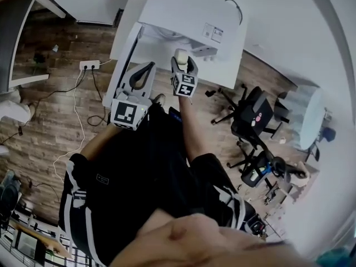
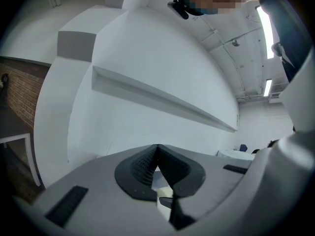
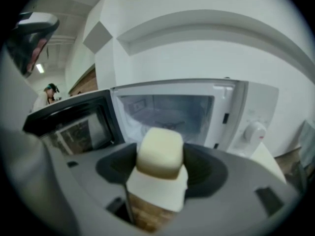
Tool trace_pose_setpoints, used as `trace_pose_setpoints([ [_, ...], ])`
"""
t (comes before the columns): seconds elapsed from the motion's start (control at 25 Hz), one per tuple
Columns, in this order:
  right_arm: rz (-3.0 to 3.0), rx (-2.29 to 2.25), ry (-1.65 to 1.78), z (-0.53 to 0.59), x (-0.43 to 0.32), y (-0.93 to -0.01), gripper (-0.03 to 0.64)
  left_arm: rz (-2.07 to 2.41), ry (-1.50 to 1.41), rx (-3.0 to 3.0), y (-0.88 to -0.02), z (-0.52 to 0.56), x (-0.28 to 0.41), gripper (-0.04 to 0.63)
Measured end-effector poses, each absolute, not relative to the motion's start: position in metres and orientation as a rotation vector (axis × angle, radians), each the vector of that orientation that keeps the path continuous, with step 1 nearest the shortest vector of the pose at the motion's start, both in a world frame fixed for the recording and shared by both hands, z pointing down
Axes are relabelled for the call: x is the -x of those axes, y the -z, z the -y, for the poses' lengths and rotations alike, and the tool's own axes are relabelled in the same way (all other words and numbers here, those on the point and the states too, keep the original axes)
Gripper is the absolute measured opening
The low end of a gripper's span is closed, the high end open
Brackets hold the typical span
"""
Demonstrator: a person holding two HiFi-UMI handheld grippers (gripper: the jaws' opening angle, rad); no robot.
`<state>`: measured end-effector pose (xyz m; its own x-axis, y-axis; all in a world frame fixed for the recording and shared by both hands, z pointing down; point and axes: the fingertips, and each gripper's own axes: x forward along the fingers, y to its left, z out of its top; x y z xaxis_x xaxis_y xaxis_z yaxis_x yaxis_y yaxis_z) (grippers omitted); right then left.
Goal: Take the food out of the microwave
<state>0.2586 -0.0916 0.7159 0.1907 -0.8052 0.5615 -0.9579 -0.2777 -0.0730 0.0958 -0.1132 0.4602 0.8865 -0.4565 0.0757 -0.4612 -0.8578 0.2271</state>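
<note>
Right claw [image 3: 161,177] is clamped on a pale cream block of food [image 3: 158,151], held upright just in front of the open white microwave [image 3: 248,119], seemingly to clear its cavity. Left claw [image 2: 157,167] is pressed together, nothing gripped.

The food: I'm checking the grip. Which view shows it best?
The right gripper view: the food fills the centre, clamped in the right gripper before the open microwave. The head view shows only its small pale top; the left gripper view shows none.
</note>
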Motion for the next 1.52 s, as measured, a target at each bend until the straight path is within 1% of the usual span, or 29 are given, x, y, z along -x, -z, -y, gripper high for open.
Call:
trace_pose_setpoints([
  [0.52,1.721,-2.216,-0.703,0.056,-0.281,-0.677,0.305,0.736,-0.044,-2.857,-0.461,0.106,-0.132,0.031],
  [1.32,1.843,-2.348,-0.509,0.013,-0.271,-0.560,0.305,0.781,-0.086,-2.850,-0.476,0.104,-0.137,0.031],
  [1.52,1.859,-2.351,-0.483,0.005,-0.266,-0.545,0.305,0.759,-0.096,-2.862,-0.478,0.101,-0.143,0.031],
])
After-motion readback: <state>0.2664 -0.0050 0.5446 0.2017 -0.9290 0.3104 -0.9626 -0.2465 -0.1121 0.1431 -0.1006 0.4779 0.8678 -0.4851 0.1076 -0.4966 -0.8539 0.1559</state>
